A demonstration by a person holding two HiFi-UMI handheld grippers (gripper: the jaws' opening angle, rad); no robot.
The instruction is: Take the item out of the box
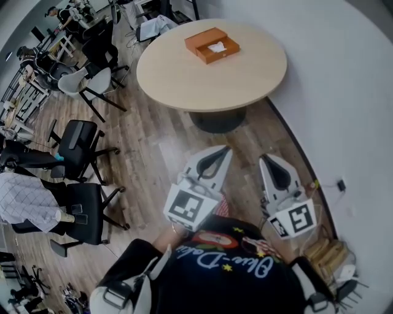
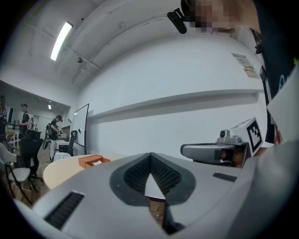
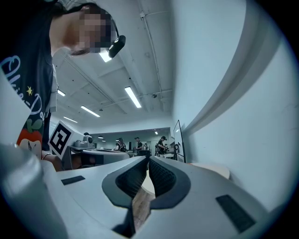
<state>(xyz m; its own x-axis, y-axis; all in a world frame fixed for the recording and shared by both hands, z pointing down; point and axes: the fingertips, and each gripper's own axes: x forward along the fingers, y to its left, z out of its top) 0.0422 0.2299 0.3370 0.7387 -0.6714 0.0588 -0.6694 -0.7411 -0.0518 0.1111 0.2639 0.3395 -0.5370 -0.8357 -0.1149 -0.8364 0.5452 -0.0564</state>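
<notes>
An open orange box (image 1: 212, 44) sits on the far side of a round light-wood table (image 1: 184, 73), with a white item (image 1: 217, 46) inside it. I hold both grippers close to my body, well short of the table. My left gripper (image 1: 225, 149) is shut, with nothing between its pads. My right gripper (image 1: 265, 158) is beside it, also shut and empty. The left gripper view shows its own jaws (image 2: 150, 154) meeting at the tips, and the orange box (image 2: 91, 161) far off on the table (image 2: 63, 170). In the right gripper view its jaws (image 3: 148, 158) are closed too.
Black and white office chairs (image 1: 83, 150) stand on the wood floor to the left. A white wall (image 1: 344, 92) curves along the right. The table's dark pedestal (image 1: 218, 119) lies just ahead. Cardboard pieces (image 1: 325, 248) lie by the wall at lower right. People work at distant desks (image 1: 61, 18).
</notes>
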